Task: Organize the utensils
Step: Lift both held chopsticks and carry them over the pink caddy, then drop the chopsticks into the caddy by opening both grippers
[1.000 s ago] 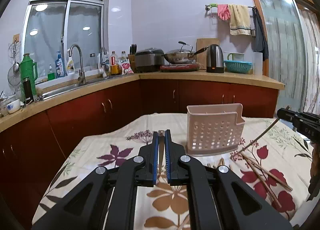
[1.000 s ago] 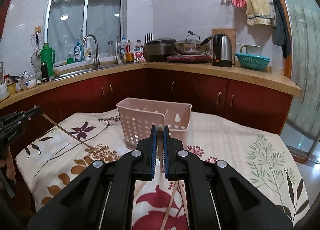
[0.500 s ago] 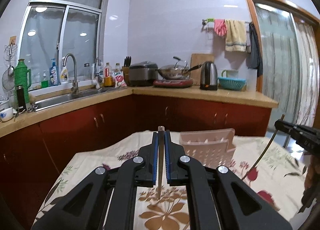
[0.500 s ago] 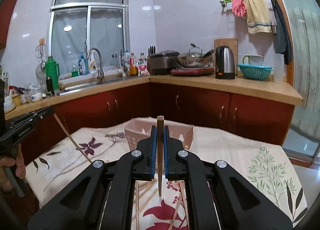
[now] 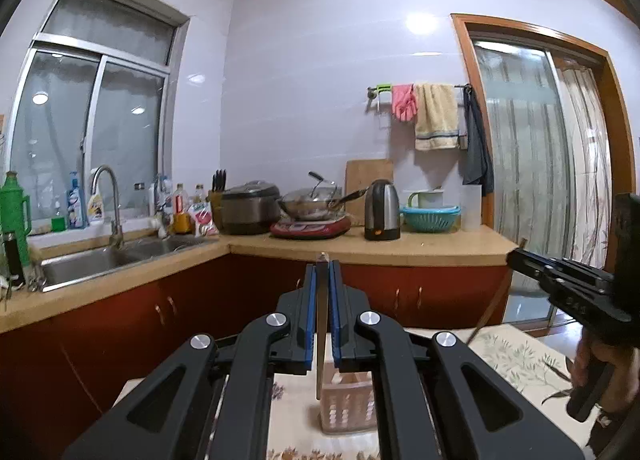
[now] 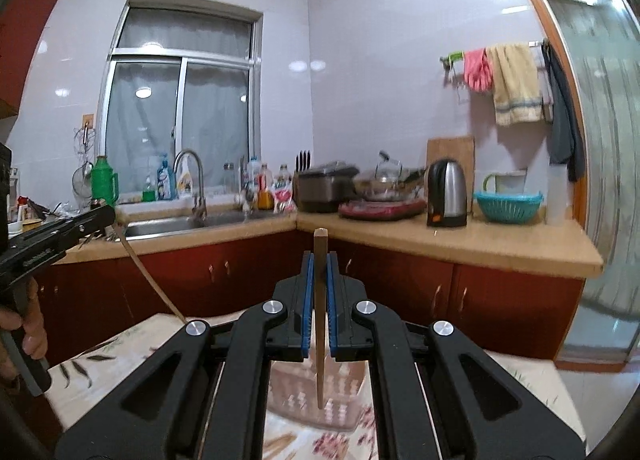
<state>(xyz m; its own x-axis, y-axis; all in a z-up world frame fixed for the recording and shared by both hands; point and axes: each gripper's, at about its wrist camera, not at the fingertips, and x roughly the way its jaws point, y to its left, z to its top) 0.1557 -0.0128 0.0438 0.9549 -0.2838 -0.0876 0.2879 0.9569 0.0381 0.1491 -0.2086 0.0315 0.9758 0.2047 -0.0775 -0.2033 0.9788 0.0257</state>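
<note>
My left gripper (image 5: 322, 272) is shut on a wooden chopstick (image 5: 320, 348) that hangs upright between the blue pads. Its lower end is above the pink perforated basket (image 5: 348, 408) on the floral tablecloth (image 5: 512, 352). My right gripper (image 6: 319, 260) is likewise shut on a chopstick (image 6: 319, 324), which hangs over the same basket (image 6: 344, 392). In the left wrist view the right gripper (image 5: 514, 256) shows at the right edge with its chopstick (image 5: 490, 312) slanting down. In the right wrist view the left gripper (image 6: 108, 216) shows at the left with its chopstick (image 6: 148, 280).
Behind the table runs an L-shaped wooden counter (image 5: 400, 252) over red cabinets. It carries a sink (image 5: 100, 260), a rice cooker (image 5: 250, 206), a wok (image 5: 312, 206), a kettle (image 5: 382, 210) and a teal basket (image 5: 430, 218). A glass door (image 5: 528, 164) is at the right.
Both grippers have risen, each lifting its chopstick clear of the table. The basket has dropped to the bottom of both views, and more wall and ceiling show.
</note>
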